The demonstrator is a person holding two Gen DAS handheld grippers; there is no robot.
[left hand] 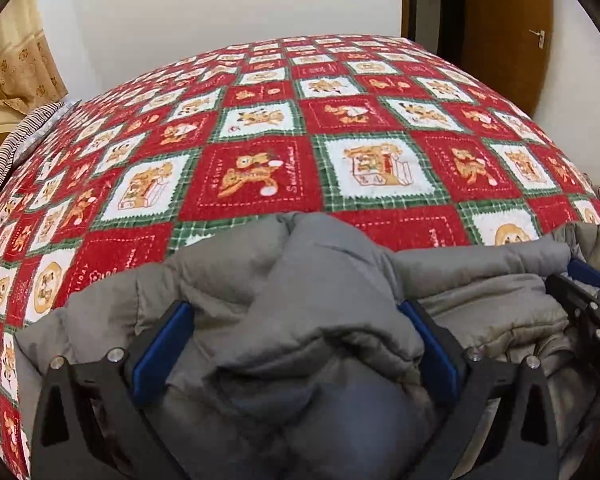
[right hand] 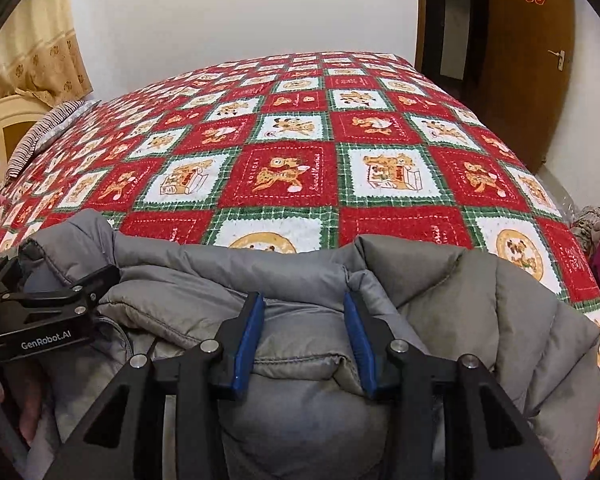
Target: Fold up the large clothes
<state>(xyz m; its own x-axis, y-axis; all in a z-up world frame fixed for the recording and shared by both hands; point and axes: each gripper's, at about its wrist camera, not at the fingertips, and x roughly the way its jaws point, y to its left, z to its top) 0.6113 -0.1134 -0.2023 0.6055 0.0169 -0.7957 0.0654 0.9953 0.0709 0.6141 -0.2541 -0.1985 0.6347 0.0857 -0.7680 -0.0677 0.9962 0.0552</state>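
One grey jacket (left hand: 300, 264): left gripper (left hand: 294, 308) jaws tight on it, right gripper (right hand: 303, 300) jaws apart around a fold

A grey padded jacket (left hand: 300, 320) lies bunched at the near edge of a bed covered by a red, white and green checked blanket (left hand: 300, 140) printed with small bear figures. The left gripper (left hand: 296, 328) stands with its jaws wide apart, a thick puffed fold of the jacket bulging up between the blue pads (left hand: 162, 352); whether the pads press on the fabric cannot be told. At the right edge the right gripper (left hand: 588, 292) shows in part, black with a blue pad, against another fold of the jacket. A striped pillow (left hand: 24, 136) lies at the blanket's far left, beside a yellowish curtain (left hand: 16, 68). A brown door (left hand: 508, 20) stands at the upper right.
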